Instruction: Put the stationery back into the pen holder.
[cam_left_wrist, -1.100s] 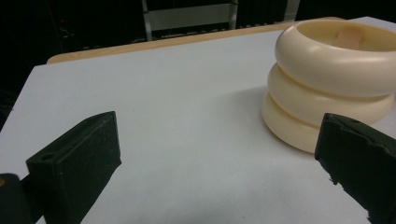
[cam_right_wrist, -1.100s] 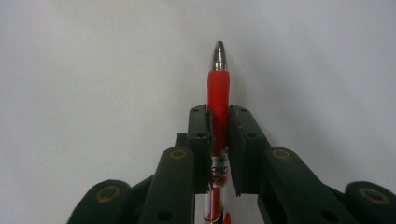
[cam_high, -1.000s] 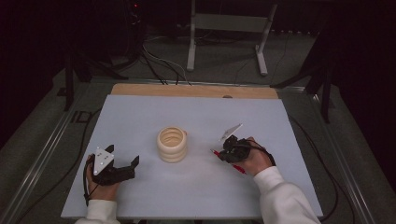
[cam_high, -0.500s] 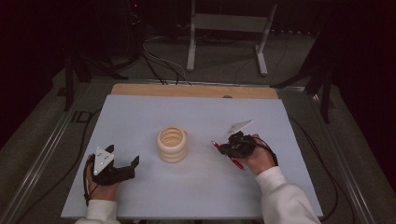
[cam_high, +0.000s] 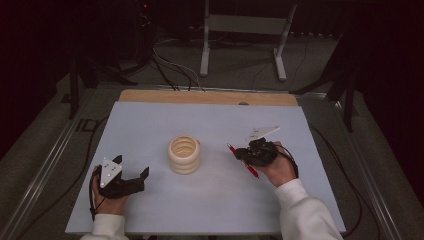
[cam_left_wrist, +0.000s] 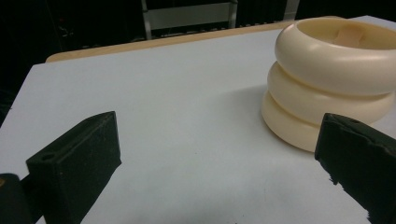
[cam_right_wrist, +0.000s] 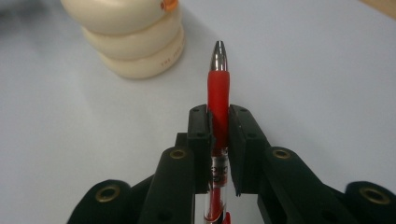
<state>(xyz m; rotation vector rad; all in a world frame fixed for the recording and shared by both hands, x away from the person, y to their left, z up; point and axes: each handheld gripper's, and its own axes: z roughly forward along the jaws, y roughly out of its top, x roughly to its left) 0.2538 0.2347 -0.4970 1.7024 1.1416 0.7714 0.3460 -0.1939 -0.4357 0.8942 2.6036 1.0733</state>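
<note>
Right gripper view: pen (cam_right_wrist: 218, 93) (rear cut off)

So from my end the two things that matter are the red pen (cam_right_wrist: 219, 88) and the cream ribbed holder (cam_high: 184, 154). The pen's got a red grip, a silver tip and a clear barrel; in the right gripper view it runs straight up the middle of the frame, tip pointing up. In the high view it sits right of centre, slanted, tip toward upper left. The holder looks like three stacked rings, open at the top, standing upright at centre frame on the pale board (cam_high: 210, 200), apart from the pen.
</note>
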